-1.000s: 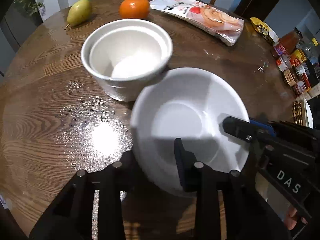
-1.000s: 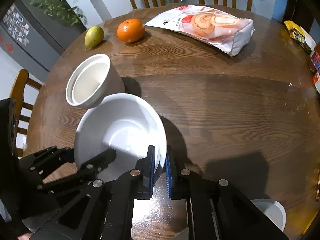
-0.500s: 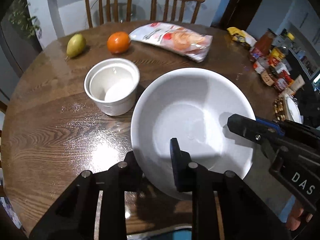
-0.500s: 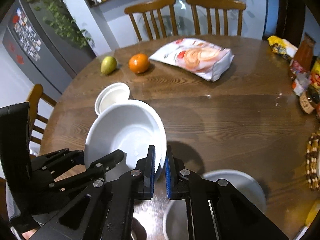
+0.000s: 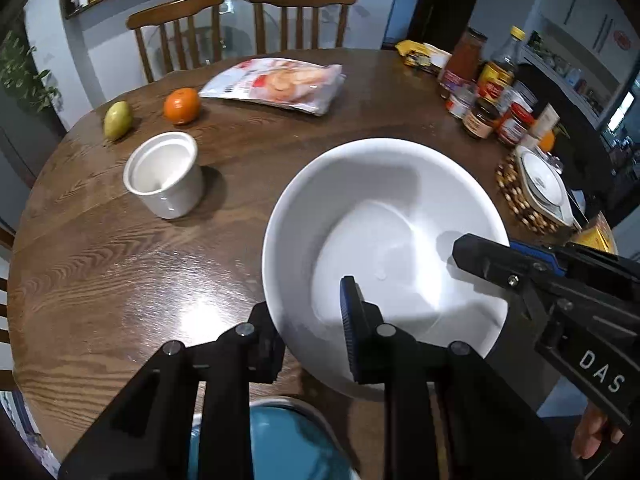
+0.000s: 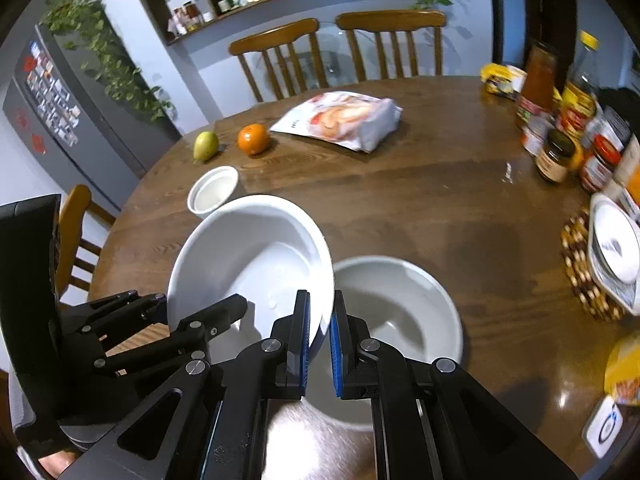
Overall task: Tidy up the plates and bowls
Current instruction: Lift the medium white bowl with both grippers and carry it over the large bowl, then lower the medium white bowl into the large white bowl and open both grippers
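Observation:
A large white bowl (image 5: 380, 220) hangs tilted above the wooden table (image 5: 120, 264), held from both sides. My left gripper (image 5: 308, 336) is shut on its near rim, one finger inside the bowl and one underneath. My right gripper (image 6: 320, 336) is shut on the bowl's (image 6: 248, 248) right rim, the edge pinched between its blue pads; its tip (image 5: 480, 260) reaches in from the right in the left wrist view. A second, greyish white bowl (image 6: 396, 312) sits on the table just right of and below the lifted one. Small nested white bowls (image 5: 164, 176) stand at the far left.
A pear (image 5: 118, 120), an orange (image 5: 182, 106) and a snack bag (image 5: 276, 86) lie at the far side. Jars and bottles (image 5: 488, 100) crowd the right edge, near a square white dish (image 5: 544, 184) on a beaded mat. A teal dish (image 5: 280, 440) sits at the near edge.
Both grippers have lifted the white bowl and carried it back toward the near edge, away from the small nested bowls. The greyish bowl has come into the right wrist view.

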A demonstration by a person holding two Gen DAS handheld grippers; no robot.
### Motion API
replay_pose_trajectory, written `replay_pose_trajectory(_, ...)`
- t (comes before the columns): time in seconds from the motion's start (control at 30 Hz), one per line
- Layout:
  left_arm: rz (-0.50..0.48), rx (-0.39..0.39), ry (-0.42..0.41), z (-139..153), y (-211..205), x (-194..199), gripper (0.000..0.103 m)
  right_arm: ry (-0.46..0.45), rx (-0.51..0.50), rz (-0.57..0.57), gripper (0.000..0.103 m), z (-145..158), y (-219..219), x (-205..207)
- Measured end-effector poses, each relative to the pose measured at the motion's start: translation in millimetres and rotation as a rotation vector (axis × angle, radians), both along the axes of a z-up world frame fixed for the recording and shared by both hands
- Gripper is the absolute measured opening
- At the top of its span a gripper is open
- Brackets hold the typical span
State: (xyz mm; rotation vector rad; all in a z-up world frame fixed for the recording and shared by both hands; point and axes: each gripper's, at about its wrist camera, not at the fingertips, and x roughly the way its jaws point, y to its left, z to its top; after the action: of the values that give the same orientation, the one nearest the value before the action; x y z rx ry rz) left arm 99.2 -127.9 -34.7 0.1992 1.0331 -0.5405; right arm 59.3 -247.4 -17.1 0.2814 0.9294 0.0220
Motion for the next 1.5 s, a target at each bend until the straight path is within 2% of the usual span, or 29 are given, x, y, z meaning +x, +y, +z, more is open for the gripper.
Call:
replay_pose_trajectory(0.2, -0.039, 0.005, 0.010, -10, -29, -11, 0.021, 0.036, 0.011, -0.056, 0.010, -15, -28, -20)
replay_pose_trajectory(0.37, -0.055, 0.022, 0.051, -31, -48, -7, 0.021, 0.083, 0.011, -0.091, 0.010, -39, -43, -19)
replay_pose_trajectory(0.6, -0.067, 0.106, 0.115, -50, -52, -6, 0.021, 0.151, -0.004, -0.071, 0.011, -61, -42, -18)
replay_pose_trajectory(0.73, -0.061, 0.139, 0.132, -48, -43, -9, 0.022, 0.177, -0.010, -0.025, 0.013, -62, -31, -23)
replay_pose_trajectory(0.9, -0.052, 0.155, 0.143, -46, -28, -17, 0.023, 0.216, 0.033, 0.033, 0.015, -66, -20, -33)
replay_pose_trajectory(1.17, -0.020, 0.174, 0.147, -50, -6, -30, 0.024, 0.228, 0.029, 0.097, 0.015, -64, -1, -41)
replay_pose_trajectory(1.5, 0.025, 0.151, 0.112, -47, -3, -37, 0.026, 0.200, -0.034, 0.076, 0.015, -53, 6, -48)
